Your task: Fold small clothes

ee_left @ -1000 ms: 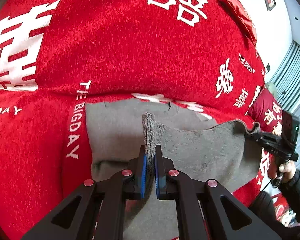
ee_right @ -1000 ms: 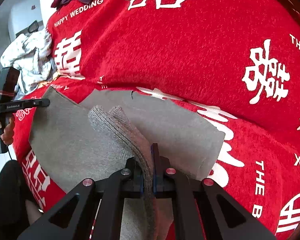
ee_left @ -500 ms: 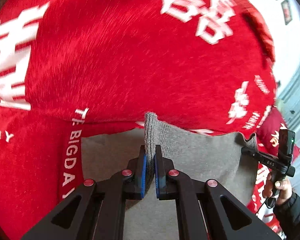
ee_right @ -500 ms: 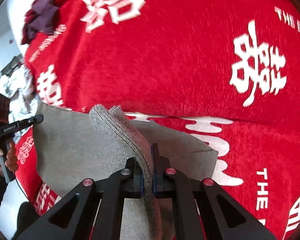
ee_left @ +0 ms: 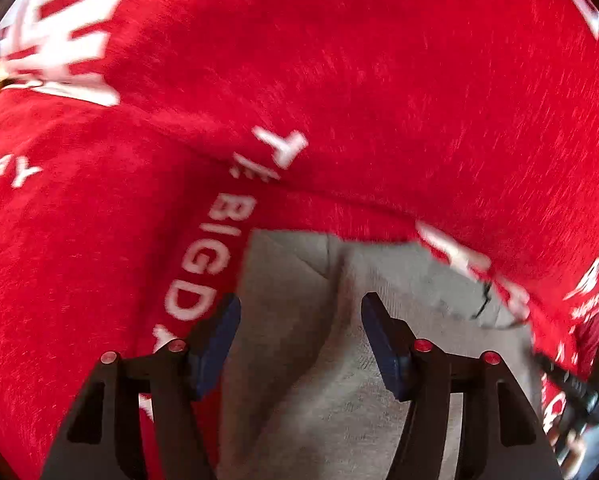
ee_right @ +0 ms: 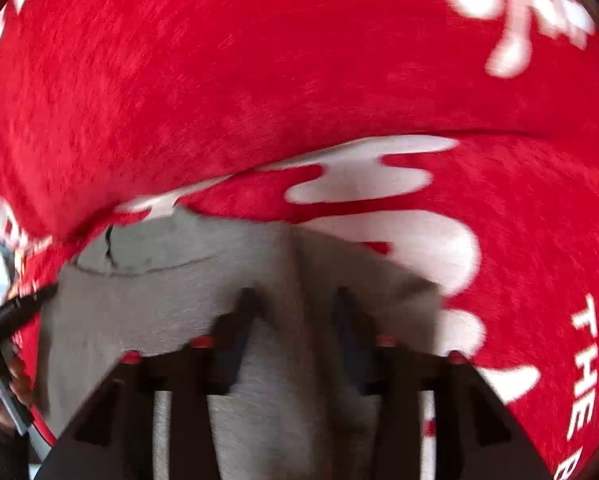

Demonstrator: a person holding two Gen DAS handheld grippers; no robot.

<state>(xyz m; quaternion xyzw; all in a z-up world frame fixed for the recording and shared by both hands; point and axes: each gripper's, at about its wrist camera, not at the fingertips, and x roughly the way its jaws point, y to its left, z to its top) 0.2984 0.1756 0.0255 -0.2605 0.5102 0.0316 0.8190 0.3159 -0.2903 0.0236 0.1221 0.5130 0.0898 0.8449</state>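
Observation:
A grey knit garment (ee_left: 339, 360) lies folded flat on the red blanket (ee_left: 339, 80) with white lettering. My left gripper (ee_left: 301, 312) is open just above the garment's left part, with a raised ridge of cloth between its blue pads. The garment also shows in the right wrist view (ee_right: 179, 300). My right gripper (ee_right: 297, 300) is open above the garment's right part, over a fold line. Both views are motion-blurred. Each gripper's tip shows at the edge of the other view.
The red blanket (ee_right: 259, 80) rises in a soft bulge just behind the garment. The other gripper's dark tip (ee_right: 23, 304) and a hand (ee_right: 3, 384) show at the left edge of the right wrist view.
Both grippers carried the held grey edge forward over the garment, then opened and let it go. The cloth now lies down on the garment.

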